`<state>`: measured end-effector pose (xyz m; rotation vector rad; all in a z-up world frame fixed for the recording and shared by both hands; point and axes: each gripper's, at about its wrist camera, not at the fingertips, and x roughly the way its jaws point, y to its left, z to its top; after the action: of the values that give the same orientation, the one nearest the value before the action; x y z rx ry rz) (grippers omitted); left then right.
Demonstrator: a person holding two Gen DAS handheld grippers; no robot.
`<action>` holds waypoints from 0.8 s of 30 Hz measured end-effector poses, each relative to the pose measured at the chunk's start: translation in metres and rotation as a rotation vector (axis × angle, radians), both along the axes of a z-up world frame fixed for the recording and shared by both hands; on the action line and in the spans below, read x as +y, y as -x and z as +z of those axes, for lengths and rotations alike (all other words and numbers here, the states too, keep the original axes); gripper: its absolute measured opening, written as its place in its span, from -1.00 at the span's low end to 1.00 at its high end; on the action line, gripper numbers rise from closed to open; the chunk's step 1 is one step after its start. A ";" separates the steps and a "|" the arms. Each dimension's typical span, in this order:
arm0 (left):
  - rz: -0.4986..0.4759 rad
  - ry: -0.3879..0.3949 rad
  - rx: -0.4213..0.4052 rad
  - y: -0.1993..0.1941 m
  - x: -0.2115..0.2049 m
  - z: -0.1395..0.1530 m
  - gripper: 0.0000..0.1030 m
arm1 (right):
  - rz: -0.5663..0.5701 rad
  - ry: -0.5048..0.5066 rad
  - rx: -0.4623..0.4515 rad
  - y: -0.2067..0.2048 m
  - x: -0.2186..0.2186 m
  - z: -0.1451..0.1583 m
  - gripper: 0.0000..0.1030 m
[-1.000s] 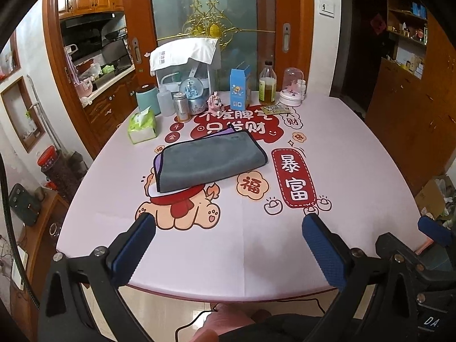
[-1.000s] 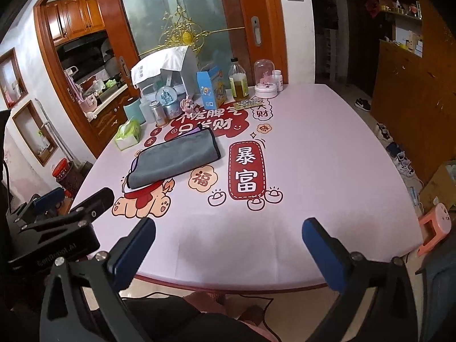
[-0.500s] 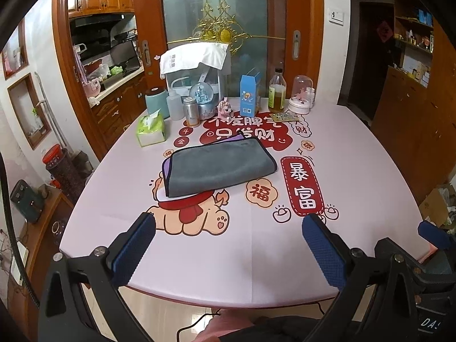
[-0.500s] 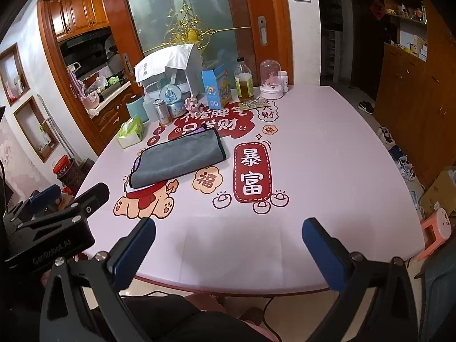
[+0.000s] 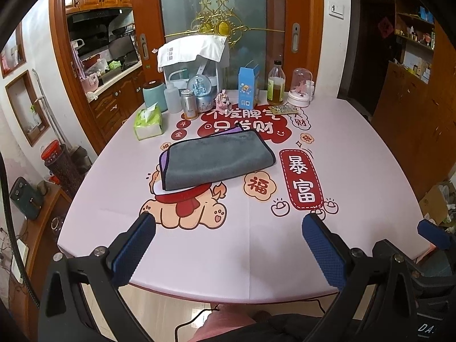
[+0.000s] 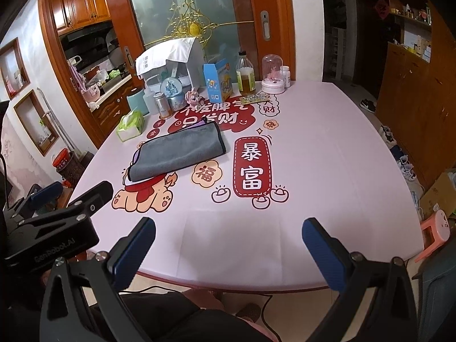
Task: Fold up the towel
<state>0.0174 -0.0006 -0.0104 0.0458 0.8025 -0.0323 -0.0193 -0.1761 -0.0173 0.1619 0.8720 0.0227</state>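
One grey towel counted on one pink table, two grippers seen, left and right, one tissue pack, one blue carton, one oil bottle, one snow globe.

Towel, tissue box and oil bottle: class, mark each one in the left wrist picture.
towel [image 5: 213, 161], left wrist view, middle of its grey top face.
tissue box [image 5: 148, 122], left wrist view, its green top.
oil bottle [image 5: 276, 87], left wrist view, its labelled body.
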 end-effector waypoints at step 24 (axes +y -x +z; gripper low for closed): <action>-0.009 -0.014 0.023 0.001 -0.003 -0.006 0.98 | -0.009 -0.013 0.025 -0.003 -0.005 -0.005 1.00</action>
<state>0.0161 -0.0039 -0.0165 0.0626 0.8260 -0.0352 -0.0159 -0.1815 -0.0223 0.1785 0.8966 0.0174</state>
